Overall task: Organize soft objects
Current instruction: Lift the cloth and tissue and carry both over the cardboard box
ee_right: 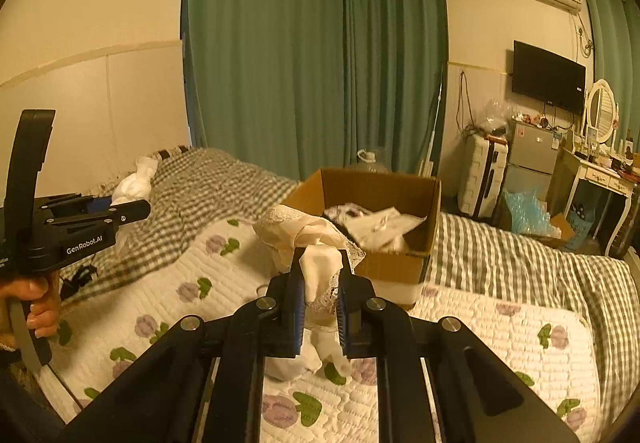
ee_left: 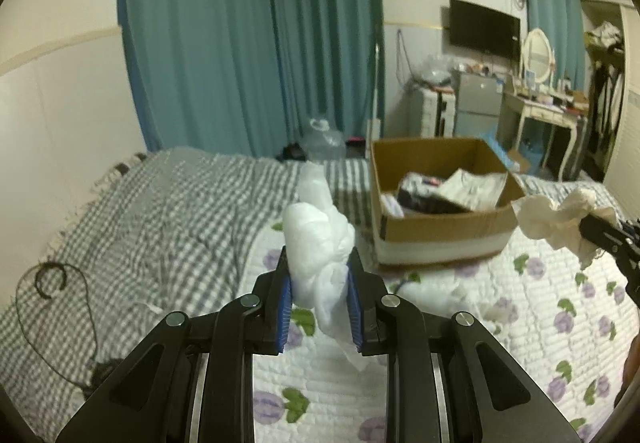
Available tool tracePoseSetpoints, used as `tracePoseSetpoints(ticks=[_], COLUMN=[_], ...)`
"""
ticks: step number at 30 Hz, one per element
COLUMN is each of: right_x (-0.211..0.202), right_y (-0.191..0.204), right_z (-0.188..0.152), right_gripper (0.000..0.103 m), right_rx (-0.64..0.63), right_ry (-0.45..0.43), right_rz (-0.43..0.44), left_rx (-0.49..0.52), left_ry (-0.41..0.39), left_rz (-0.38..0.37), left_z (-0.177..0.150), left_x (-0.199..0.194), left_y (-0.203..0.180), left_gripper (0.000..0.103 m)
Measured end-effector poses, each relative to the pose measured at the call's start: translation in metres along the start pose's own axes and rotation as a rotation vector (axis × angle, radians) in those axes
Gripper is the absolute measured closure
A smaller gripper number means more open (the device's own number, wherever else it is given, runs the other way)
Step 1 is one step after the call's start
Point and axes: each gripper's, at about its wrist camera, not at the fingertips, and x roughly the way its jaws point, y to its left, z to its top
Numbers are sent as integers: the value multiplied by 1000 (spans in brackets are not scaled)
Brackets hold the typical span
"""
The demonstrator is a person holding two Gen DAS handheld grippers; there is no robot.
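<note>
My left gripper point(ee_left: 320, 275) is shut on a crumpled white cloth point(ee_left: 316, 239) and holds it above the flowered quilt point(ee_left: 460, 343). It also shows in the right wrist view point(ee_right: 132, 207) with the white cloth point(ee_right: 134, 183). My right gripper point(ee_right: 320, 267) is shut on a cream lace-trimmed cloth point(ee_right: 308, 235), held just in front of the open cardboard box point(ee_right: 404, 267). In the left wrist view the right gripper point(ee_left: 588, 227) holds the cream cloth point(ee_left: 556, 219) to the right of the box point(ee_left: 440, 231), which holds several soft items.
The box stands on a bed with a grey checked blanket point(ee_left: 160, 211). A black cable and hair tie point(ee_left: 50, 279) lie on the blanket at left. A clear water jug point(ee_left: 322, 143), a suitcase point(ee_right: 482, 173), a fridge and a dressing table stand beyond the bed.
</note>
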Motion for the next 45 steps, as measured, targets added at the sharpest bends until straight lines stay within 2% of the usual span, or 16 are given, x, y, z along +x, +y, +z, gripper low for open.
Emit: tracePoseSetpoints(ticks=[12,25,32,45], right_x=[-13,6,34,86], right_y=[-15,-30,-32,-56], right_z=[37,73,88,93], right_gripper=[91,91,91,91], right_rx=[17,7,-5,12], right_ry=[-75,-126,-131,-112], right_rz=[-20,-50,-41,-45], left_rx=[-14,-1,2,-6], left_ry=[-100,-159,-161,-96], left_rz=[-35,-57,-68,-69], left_z=[44,80,96,110], left_x=[-21,1,24,89], left_y=[-8,-16,-27,-44], left_gripper=[80,80,80,80])
